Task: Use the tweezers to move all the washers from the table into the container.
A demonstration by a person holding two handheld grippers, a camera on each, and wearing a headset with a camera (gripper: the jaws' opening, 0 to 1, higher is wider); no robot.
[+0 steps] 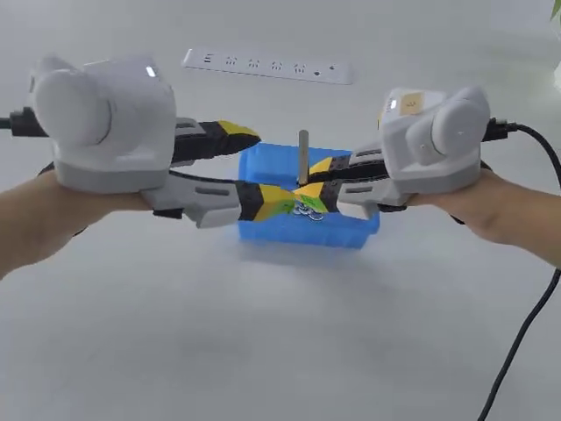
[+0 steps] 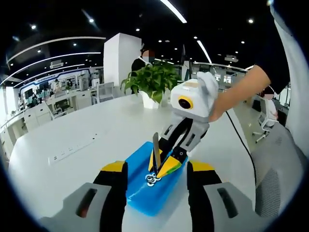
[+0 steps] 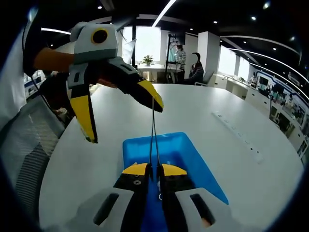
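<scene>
- Washers (image 2: 152,180): a small cluster of metal rings in the blue container (image 3: 193,159), directly below the jaw tips of the right gripper (image 1: 311,182). Whether the cluster rests on the container floor or is lifted off it cannot be determined.
- Right gripper: jaws pressed together, clamping the tweezers (image 3: 153,128) between the yellow tips. In the right gripper view the tweezers run straight forward from the jaws as two thin legs that meet at the far end. In the head view one grey end stands upright above the container.
- Left gripper (image 3: 125,121): jaws spread wide, holding nothing. In the head view the upper jaw sits over the left rear corner of the container and the lower jaw crosses in front of its left side. In the left gripper view the container lies in the gap between the two jaws.
- The two grippers face each other across the container, with their yellow tips close together over it.
- Container: an open rectangular tray on the white table (image 1: 263,333), near the middle of the head view.
- A black cable (image 1: 526,324) runs from the right gripper down across the table on the right side.
- A white power strip (image 1: 267,66) lies flat on the table beyond the container, well apart from it.
- Far background: a potted plant (image 2: 152,79) at the far table edge, with office desks and ceiling lights behind it.
</scene>
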